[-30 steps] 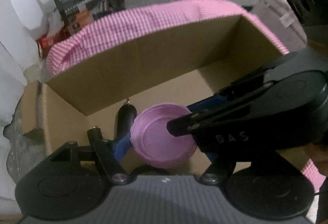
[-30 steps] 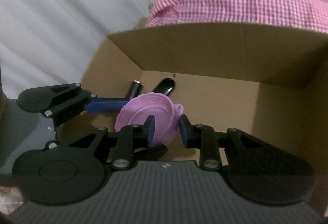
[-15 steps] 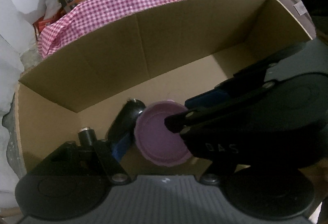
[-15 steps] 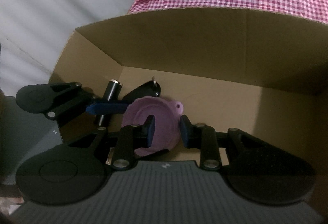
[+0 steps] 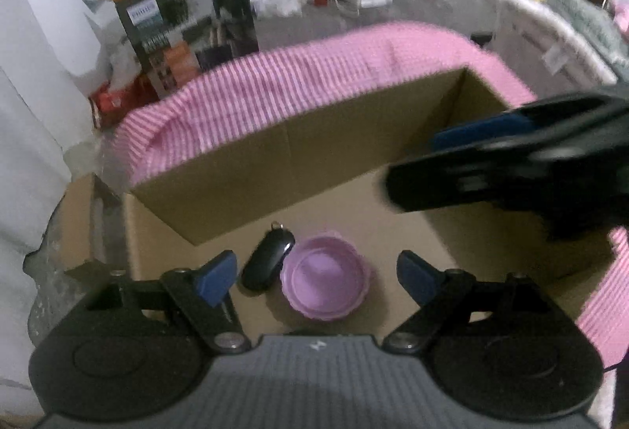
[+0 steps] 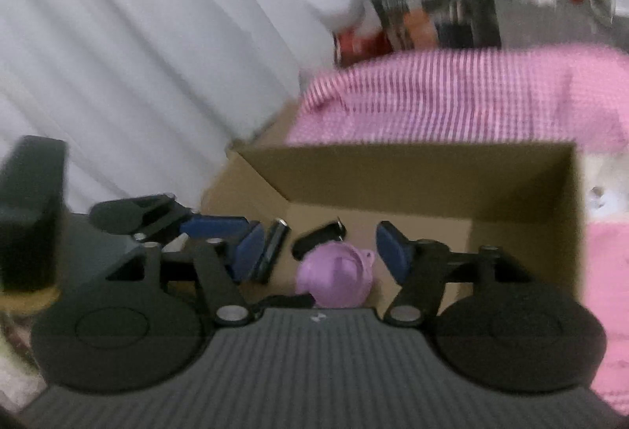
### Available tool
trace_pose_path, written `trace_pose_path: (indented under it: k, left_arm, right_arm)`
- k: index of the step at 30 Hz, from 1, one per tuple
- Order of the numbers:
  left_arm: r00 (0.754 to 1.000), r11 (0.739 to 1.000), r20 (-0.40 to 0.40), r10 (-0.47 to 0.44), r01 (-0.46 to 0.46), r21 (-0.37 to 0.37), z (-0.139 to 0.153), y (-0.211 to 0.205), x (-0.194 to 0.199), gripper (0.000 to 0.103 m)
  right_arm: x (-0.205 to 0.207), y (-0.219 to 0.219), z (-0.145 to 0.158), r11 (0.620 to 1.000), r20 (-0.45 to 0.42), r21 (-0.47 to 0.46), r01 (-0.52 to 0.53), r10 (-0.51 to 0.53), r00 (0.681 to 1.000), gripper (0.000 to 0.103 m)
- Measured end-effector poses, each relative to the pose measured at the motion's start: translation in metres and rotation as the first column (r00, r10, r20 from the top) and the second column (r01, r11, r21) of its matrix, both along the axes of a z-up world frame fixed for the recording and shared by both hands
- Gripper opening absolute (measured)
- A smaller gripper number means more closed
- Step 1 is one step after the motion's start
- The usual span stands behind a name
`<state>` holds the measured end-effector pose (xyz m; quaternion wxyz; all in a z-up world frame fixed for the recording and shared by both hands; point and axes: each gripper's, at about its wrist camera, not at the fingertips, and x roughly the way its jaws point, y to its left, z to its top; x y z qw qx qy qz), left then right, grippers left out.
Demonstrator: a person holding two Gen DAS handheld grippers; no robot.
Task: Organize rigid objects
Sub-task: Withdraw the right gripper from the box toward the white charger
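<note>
The purple lid [image 5: 326, 279] is lying on the floor of the cardboard box [image 5: 354, 138], near its left wall, touching or nearly touching a black key fob [image 5: 268, 261]. The left gripper [image 5: 314, 274] and the right gripper [image 6: 318, 248] are opening their fingers above the lid, gripping nothing. A black cylinder [image 6: 271, 250] is lying left of the fob.

A cardboard box [image 5: 354, 138] sits on the pink checked cloth [image 5: 275, 87] surface.
</note>
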<state>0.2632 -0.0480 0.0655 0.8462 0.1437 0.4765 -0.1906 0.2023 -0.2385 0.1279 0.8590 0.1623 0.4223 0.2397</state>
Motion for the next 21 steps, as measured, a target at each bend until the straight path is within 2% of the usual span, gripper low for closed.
trace_pose_path:
  k: [2, 5, 8, 10, 15, 18, 21]
  left_arm:
    - [0.998, 0.999, 0.053, 0.033, -0.032, -0.026, 0.017, 0.006, -0.012, 0.089]
    - [0.988, 0.998, 0.149, 0.040, -0.033, -0.048, 0.043, 0.013, -0.039, 0.090]
    - [0.983, 0.996, 0.183, 0.027, -0.010, -0.094, 0.061, 0.019, -0.067, 0.094]
    - [0.984, 0.992, 0.179, 0.019, 0.005, -0.130, 0.066, 0.019, -0.084, 0.097]
    - [0.991, 0.973, 0.135, -0.005, 0.036, -0.227, 0.060, 0.023, -0.133, 0.100]
    - [0.996, 0.954, 0.090, -0.004, 0.030, -0.297, 0.042, 0.026, -0.158, 0.102]
    - [0.999, 0.936, 0.052, -0.017, 0.034, -0.351, 0.020, 0.025, -0.177, 0.103]
  right_arm:
    - [-0.024, -0.012, 0.020, 1.000, 0.077, 0.013, 0.017, -0.018, 0.997, 0.078]
    - [-0.072, -0.029, 0.048, 0.999, 0.196, 0.018, 0.049, -0.052, 0.979, 0.083]
    - [-0.127, -0.044, 0.066, 0.996, 0.290, 0.019, 0.092, -0.093, 0.952, 0.094]
    - [-0.158, -0.052, 0.068, 0.993, 0.321, 0.017, 0.116, -0.115, 0.940, 0.102]
    - [-0.221, -0.063, 0.062, 0.980, 0.380, -0.057, 0.191, -0.155, 0.912, 0.102]
    - [-0.242, -0.063, 0.051, 0.960, 0.377, -0.158, 0.232, -0.158, 0.913, 0.102]
    - [-0.255, -0.059, 0.037, 0.920, 0.390, -0.291, 0.263, -0.137, 0.910, 0.102]
